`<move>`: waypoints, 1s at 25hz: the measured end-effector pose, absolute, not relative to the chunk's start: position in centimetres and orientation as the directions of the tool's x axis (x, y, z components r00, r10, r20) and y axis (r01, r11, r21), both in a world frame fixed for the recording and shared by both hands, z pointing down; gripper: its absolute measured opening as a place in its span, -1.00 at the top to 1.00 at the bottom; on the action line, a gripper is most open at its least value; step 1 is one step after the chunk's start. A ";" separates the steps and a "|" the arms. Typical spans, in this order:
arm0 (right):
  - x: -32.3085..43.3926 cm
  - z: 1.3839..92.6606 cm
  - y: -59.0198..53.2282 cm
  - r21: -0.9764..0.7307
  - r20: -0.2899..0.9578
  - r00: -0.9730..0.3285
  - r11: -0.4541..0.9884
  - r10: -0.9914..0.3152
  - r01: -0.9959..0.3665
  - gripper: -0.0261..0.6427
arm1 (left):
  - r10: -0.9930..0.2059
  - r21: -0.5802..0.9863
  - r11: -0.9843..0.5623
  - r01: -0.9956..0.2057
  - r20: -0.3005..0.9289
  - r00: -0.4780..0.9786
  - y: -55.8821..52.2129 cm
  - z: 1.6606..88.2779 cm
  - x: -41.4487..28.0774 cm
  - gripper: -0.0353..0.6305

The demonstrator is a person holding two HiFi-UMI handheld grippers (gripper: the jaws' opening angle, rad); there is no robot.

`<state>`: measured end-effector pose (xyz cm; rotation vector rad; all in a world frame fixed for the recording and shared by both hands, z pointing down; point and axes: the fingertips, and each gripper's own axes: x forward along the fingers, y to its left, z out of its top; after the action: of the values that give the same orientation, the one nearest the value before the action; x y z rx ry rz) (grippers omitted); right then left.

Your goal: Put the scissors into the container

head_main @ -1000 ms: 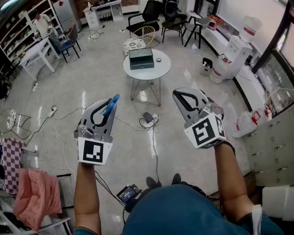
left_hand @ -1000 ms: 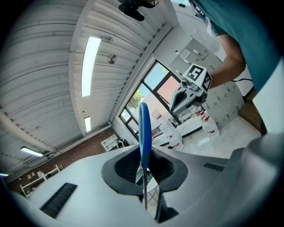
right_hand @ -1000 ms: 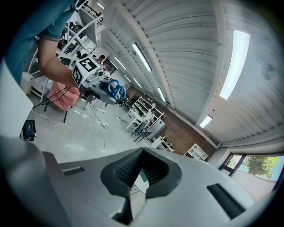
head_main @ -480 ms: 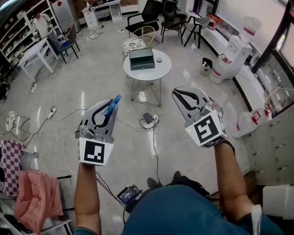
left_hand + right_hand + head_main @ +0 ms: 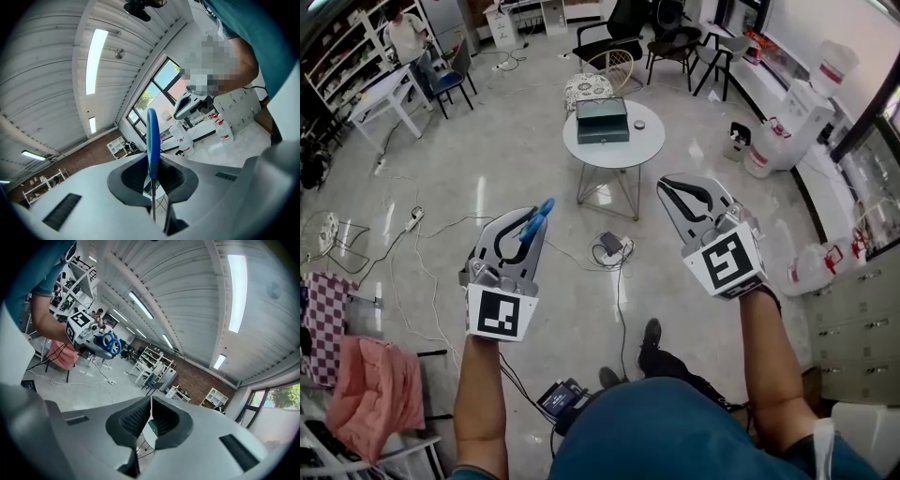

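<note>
Blue-handled scissors (image 5: 534, 218) stick out from between the jaws of my left gripper (image 5: 538, 214), which is shut on them. In the left gripper view the blue handle (image 5: 152, 138) rises from the pads and the thin blade runs down between them. My right gripper (image 5: 672, 188) is held level with the left one, shut with nothing in it; its pads (image 5: 140, 416) meet in the right gripper view. The container, a dark green box (image 5: 602, 120), sits on a round white table (image 5: 619, 152) some way ahead of both grippers. From the right gripper view I also see the scissors (image 5: 111, 343).
A small round object (image 5: 639, 125) lies on the table beside the box. A power strip (image 5: 614, 247) and cables lie on the floor between me and the table. Chairs (image 5: 609, 52) and a stool (image 5: 586, 89) stand behind it. Water bottles (image 5: 811, 267) stand at the right, and a pink cloth (image 5: 375, 384) hangs at the left.
The table and box have come nearer and lower in the head view as the person steps forward. Both grippers keep their grip and relative place.
</note>
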<state>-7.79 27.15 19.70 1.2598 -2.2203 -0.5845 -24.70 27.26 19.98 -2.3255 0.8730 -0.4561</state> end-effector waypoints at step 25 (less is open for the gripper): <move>7.2 20.8 7.8 0.530 0.189 -0.598 0.593 -0.779 -0.606 0.80 | -0.778 -0.661 -0.543 -0.518 0.162 0.608 10.6 20.5 -8.5 0.73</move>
<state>7.16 7.75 20.83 1.1114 -2.4207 -0.5882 -8.49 10.59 20.46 -2.2668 1.0189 -0.6008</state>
